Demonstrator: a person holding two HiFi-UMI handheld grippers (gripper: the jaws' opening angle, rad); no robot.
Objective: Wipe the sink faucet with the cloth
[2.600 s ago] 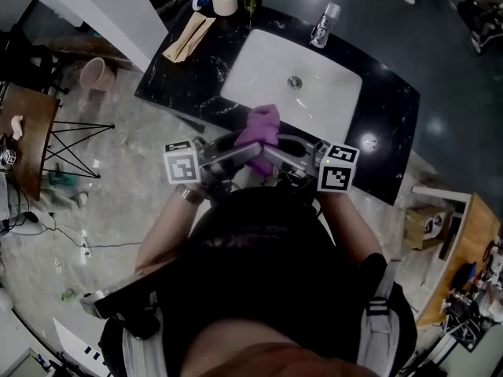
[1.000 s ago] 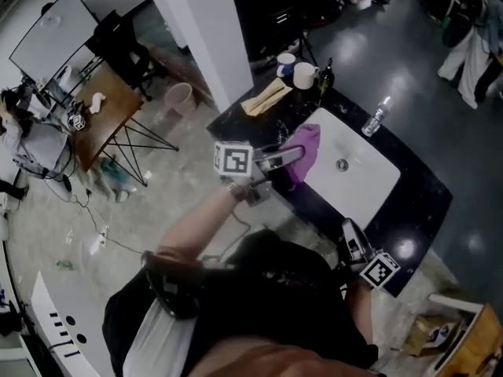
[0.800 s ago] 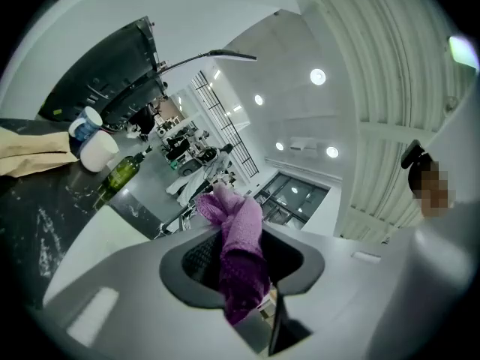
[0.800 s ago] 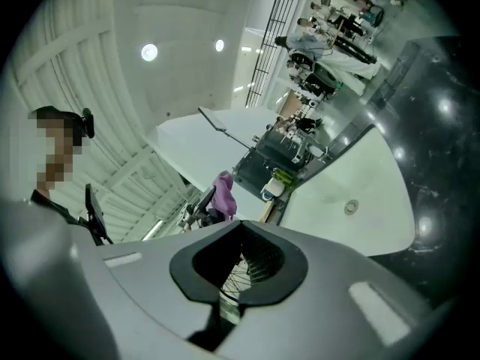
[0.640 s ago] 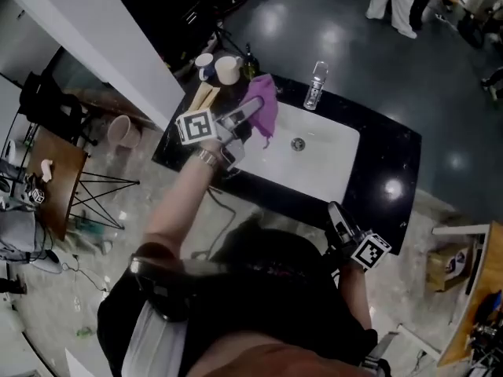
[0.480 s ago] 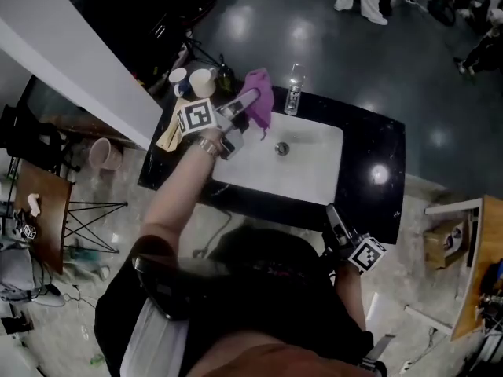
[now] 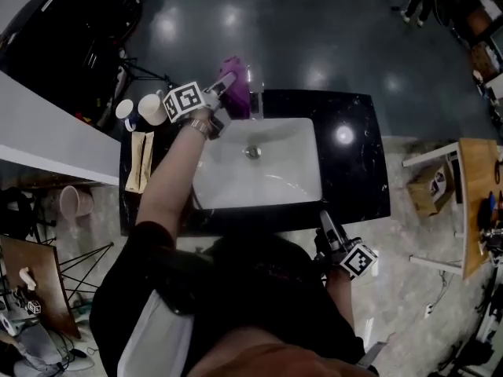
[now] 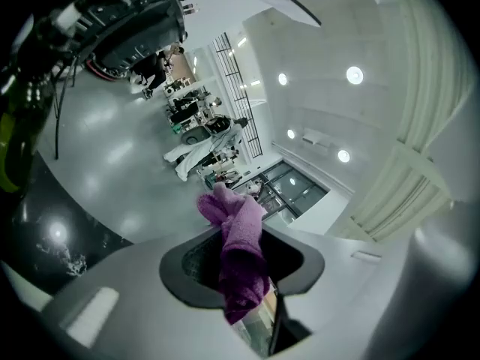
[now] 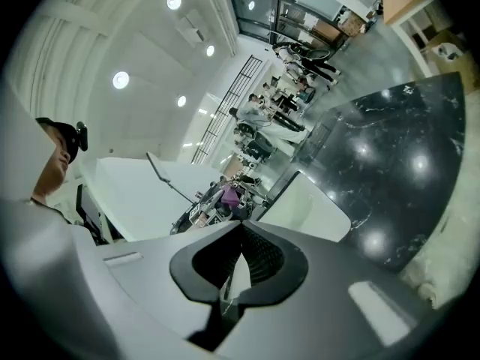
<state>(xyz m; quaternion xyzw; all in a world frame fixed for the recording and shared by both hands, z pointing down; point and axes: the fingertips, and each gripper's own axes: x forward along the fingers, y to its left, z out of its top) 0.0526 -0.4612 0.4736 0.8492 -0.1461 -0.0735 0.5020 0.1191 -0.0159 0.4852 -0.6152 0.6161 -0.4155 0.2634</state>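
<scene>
purple cloth [image 7: 235, 93] is hanging clamped between the left gripper [image 7: 226, 82] jaws at the back rim of the white sink [image 7: 310, 144], just beside the faucet [image 7: 254, 100]; can't tell if it is touching. right gripper [image 7: 324, 225] is hovering clenched and empty by the black table [image 7: 357, 171] front edge.

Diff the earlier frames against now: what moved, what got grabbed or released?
The left gripper carried the purple cloth from the front edge of the sink across to the faucet at the back, still clamped on it. The right gripper, earlier at the cloth too, pulled away to the front of the counter, shut and empty. The cups stayed put.
</scene>
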